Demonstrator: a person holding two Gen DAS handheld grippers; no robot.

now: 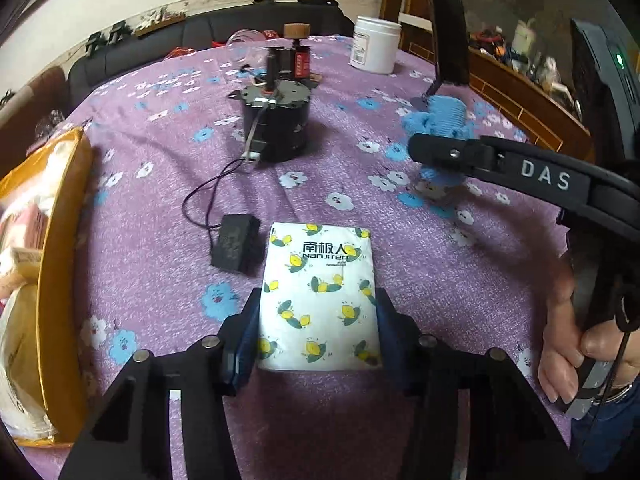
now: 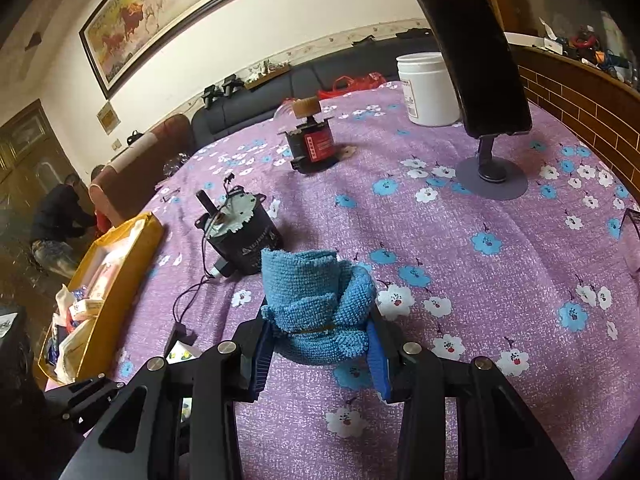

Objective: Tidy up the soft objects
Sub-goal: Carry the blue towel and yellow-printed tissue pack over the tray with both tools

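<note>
Gripping a tissue pack, left gripper fingers; right gripper fingers clamped on a blue cloth.

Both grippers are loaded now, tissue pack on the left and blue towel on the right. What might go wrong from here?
The left gripper holds only the near end of the tissue pack, so the soft pack could sag or slip out. The black adapter and its cable lie right beside the pack and could snag. The right gripper pinches the rolled blue towel low, so it may unroll.
</note>
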